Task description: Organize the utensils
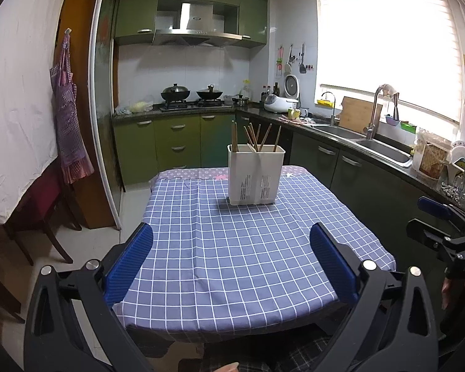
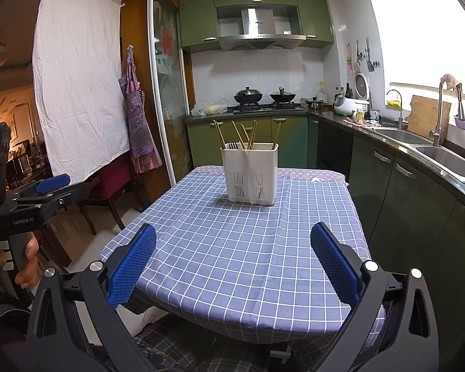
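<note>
A white two-compartment utensil holder stands upright near the far end of the table with the blue checked cloth. It also shows in the right wrist view. Several wooden chopsticks stick out of it, and dark fork tines show in its left compartment. My left gripper is open and empty over the near table edge. My right gripper is open and empty, also over the near edge. Each gripper shows at the side of the other's view, the right and the left.
A kitchen counter with a double sink and tap runs along the right. A stove with two woks is at the back. A dark chair and a hanging apron are left of the table.
</note>
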